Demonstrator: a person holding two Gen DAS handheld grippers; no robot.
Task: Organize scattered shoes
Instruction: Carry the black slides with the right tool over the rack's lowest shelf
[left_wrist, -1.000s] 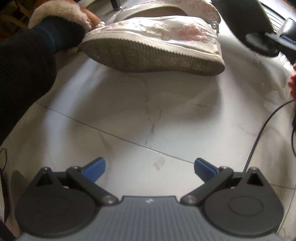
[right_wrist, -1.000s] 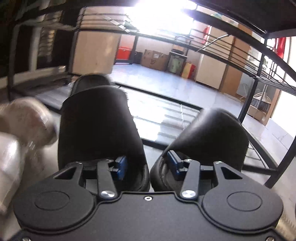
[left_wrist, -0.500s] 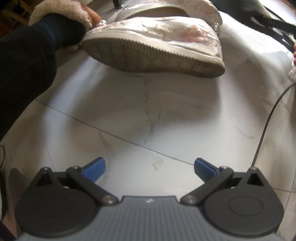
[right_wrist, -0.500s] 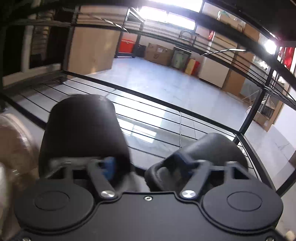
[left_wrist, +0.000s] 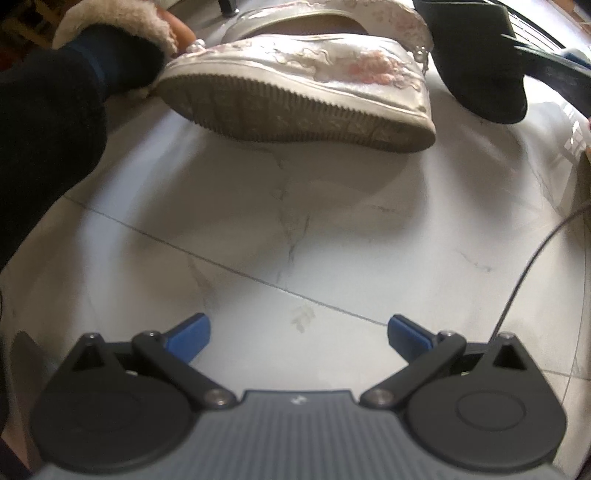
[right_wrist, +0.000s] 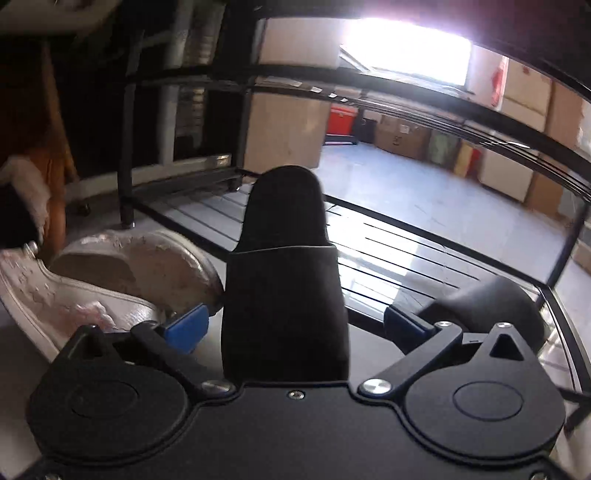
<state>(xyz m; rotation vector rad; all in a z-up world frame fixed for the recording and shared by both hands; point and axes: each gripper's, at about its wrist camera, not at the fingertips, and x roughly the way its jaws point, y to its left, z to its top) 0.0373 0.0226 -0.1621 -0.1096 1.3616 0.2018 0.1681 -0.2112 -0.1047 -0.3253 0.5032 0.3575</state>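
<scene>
Left tongs (left_wrist: 298, 332) gape wide over bare floor (left_wrist: 332, 229), white shoe (left_wrist: 295, 92) tipped on its side at frame top. Right tongs (right_wrist: 295, 325) are opening, black slipper (right_wrist: 286, 280) between the blue tips, untouched, pointing at the rack (right_wrist: 443, 258).

The left gripper (left_wrist: 298, 328) points steeply down, its jaws wide apart with nothing between them. The right gripper (right_wrist: 293, 325) tilts gently downward, jaws opening, pads pressing nothing.

Two white embroidered shoes (left_wrist: 295, 85), apparently two black slippers (right_wrist: 284, 291).
</scene>
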